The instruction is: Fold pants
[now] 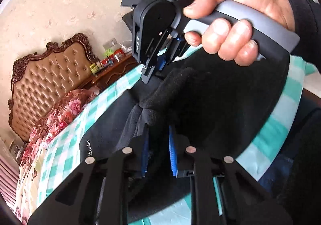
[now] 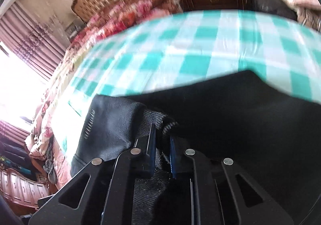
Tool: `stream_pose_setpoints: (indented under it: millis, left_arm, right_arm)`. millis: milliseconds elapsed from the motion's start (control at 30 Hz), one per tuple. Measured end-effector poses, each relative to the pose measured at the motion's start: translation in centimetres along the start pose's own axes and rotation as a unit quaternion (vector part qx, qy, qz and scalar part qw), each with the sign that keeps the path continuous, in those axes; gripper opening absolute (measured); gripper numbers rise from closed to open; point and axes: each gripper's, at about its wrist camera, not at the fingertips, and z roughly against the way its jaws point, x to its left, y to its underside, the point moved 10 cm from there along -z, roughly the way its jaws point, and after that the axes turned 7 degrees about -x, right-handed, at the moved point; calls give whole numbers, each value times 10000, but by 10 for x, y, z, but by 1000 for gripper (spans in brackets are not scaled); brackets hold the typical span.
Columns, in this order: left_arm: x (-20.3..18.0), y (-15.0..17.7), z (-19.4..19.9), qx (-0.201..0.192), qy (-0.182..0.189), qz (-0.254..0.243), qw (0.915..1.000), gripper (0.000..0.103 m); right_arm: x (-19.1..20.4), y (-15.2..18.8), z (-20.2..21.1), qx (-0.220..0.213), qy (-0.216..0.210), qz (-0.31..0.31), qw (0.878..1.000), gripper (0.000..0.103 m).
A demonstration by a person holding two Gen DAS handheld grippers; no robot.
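Black pants lie bunched on a green-and-white checked cloth spread over a bed. My left gripper is shut on a raised fold of the pants, with dark fabric pinched between its blue pads. Just beyond it, a hand holds my right gripper, which points down into the same garment. In the right wrist view, my right gripper is shut on a ribbed edge of the pants. White lettering shows on the pants' left part. The checked cloth stretches beyond.
A tufted brown headboard and a floral quilt sit at the bed's far end. A wooden nightstand carries several small items. Curtains and a bright window are to the left, with a dresser below.
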Motion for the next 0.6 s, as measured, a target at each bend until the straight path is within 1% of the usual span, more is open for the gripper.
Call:
stream_pose_setpoints:
  millis: [67,133,167,233,267,300,333,367,400,433,467,500,533,567,600]
  left_arm:
    - [-10,3,-7,67,101,-140,9998,18]
    - [-22,18,-19,289,243,-163,9992,18]
    - [-25,24,-23,380,310,-138,9987,18]
    - [-29,26,-19,363,320,-181,9987,27]
    - [-27,23,-15,315,395,-114,9987,35]
    - [-24,20,-9,230,452,-5,9987,50]
    - [-15,13,1,55,517,255,9983,51]
    - [-2,8,7,-41,539,559,9970,51]
    - [20,4,13,-127,489,980,9939,50]
    - [37,3,14,-168,385,1222,9916,49]
    - [60,4,12,-176,240,1487,9884,44]
    - [84,9,8,-131,125,1795,9836,32]
    - [109,16,3,-59,67,2179,9759,25]
    - [133,23,-5,4,91,2572,9663,18]
    - [149,29,-12,103,106,2828,9591,16]
  right_arm:
    - [-9,3,-2,43,76,-55,9999,14]
    - [-22,17,-20,301,136,-128,9994,14]
    - [-27,20,-25,331,172,-170,9992,14]
    - [-37,24,-29,316,101,-399,9987,15]
    - [-41,22,-24,227,84,-526,9983,19]
    - [-46,18,-17,100,206,-551,9982,30]
    - [-50,12,-6,-103,428,-438,9981,33]
    - [-51,7,7,-317,595,-308,9972,36]
    - [-51,3,17,-493,698,-236,9961,44]
    - [-50,-1,30,-740,823,-171,9937,58]
    - [-48,-5,42,-978,934,-109,9908,66]
    - [-44,-7,52,-1218,1051,-2,9870,76]
    - [-35,-8,62,-1456,1213,219,9816,78]
    - [-29,-9,65,-1562,1324,380,9781,81]
    - [-21,-8,67,-1652,1418,526,9746,89]
